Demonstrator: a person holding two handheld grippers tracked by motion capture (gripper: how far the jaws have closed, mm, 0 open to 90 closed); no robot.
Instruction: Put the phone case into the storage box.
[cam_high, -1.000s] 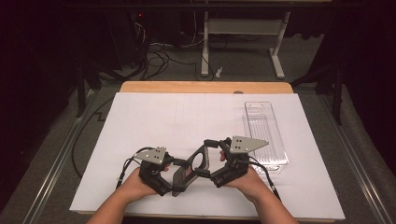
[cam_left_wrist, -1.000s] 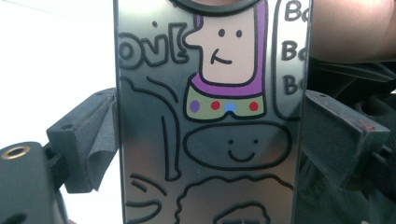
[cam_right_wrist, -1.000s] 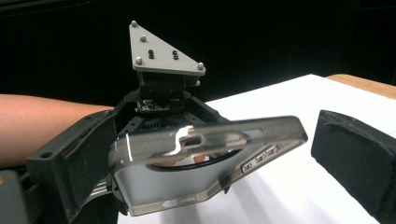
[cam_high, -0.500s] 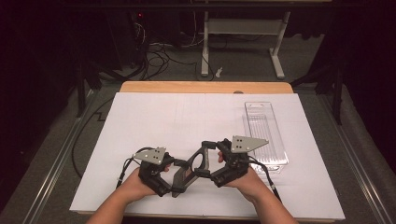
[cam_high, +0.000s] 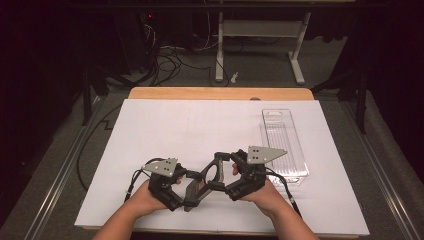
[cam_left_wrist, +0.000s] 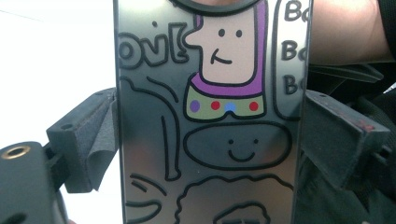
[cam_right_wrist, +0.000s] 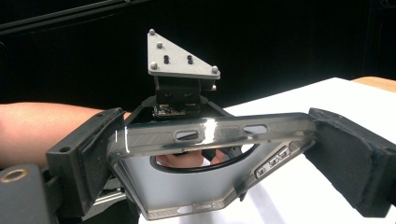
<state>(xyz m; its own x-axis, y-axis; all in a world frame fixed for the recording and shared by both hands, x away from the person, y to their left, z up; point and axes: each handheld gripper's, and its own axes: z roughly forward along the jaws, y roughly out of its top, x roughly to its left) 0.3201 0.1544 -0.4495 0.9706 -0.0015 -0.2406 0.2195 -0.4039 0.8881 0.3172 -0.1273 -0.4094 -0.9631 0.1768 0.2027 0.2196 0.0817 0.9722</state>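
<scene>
A dark translucent phone case (cam_high: 204, 180) hangs just above the table's near middle, held between both grippers. In the left gripper view its printed back (cam_left_wrist: 212, 116) shows cartoon faces and letters, and the pads (cam_left_wrist: 93, 144) press on its two long edges. My left gripper (cam_high: 189, 194) is shut on the case's lower end. My right gripper (cam_high: 223, 171) is shut on the upper end. In the right gripper view the case rim (cam_right_wrist: 205, 133) spans from one pad (cam_right_wrist: 343, 154) to the other, with the left gripper's grey plate (cam_right_wrist: 180, 60) behind it.
A white sheet (cam_high: 200, 130) covers the wooden table (cam_high: 220, 93). A clear plastic tray (cam_high: 282, 145) lies at the right, just beyond my right hand. Dark floor, cables and a desk frame lie past the far edge.
</scene>
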